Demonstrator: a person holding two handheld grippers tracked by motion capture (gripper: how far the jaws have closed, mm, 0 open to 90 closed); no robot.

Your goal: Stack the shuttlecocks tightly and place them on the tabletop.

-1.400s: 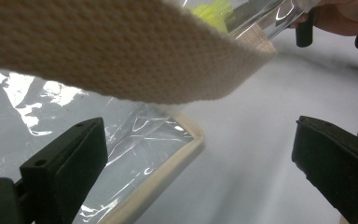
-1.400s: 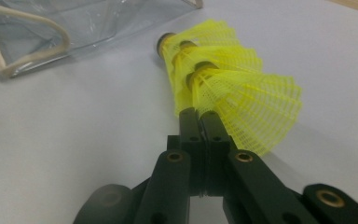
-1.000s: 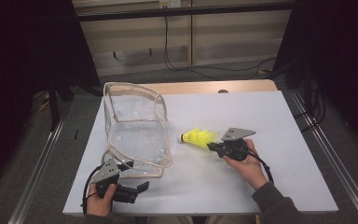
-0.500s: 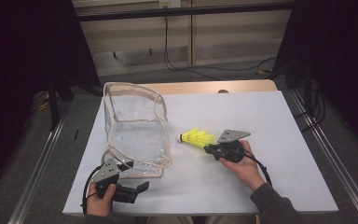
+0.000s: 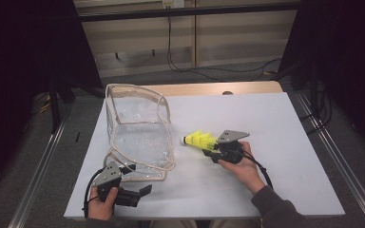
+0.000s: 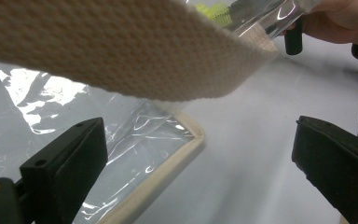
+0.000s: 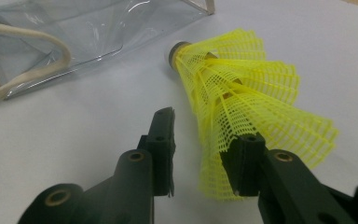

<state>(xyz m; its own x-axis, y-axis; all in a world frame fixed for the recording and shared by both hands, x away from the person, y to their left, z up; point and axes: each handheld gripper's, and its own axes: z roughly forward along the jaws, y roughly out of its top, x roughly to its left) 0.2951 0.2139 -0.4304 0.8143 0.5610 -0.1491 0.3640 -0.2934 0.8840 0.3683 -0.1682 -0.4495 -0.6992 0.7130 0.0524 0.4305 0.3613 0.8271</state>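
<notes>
- Shuttlecock (image 7: 242, 107): lying on the table (image 5: 285, 118), its skirt edge sitting between the narrow-set right gripper (image 7: 205, 154) jaws.
- Left gripper (image 6: 200, 158): gaping wide beside the clear bag (image 5: 140, 135).

Glossy clear plastic bag (image 5: 140, 137) — woven cloth trim; yellow plastic-mesh shuttlecock (image 7: 242, 107); matt white tabletop (image 5: 266, 123)

The left tool (image 6: 200, 158), jaws wide apart, faces the clear bag's (image 6: 98, 116) cream-trimmed corner.

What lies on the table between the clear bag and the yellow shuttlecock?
Nothing: the high view shows bare white table between the clear bag and the shuttlecock.
</notes>
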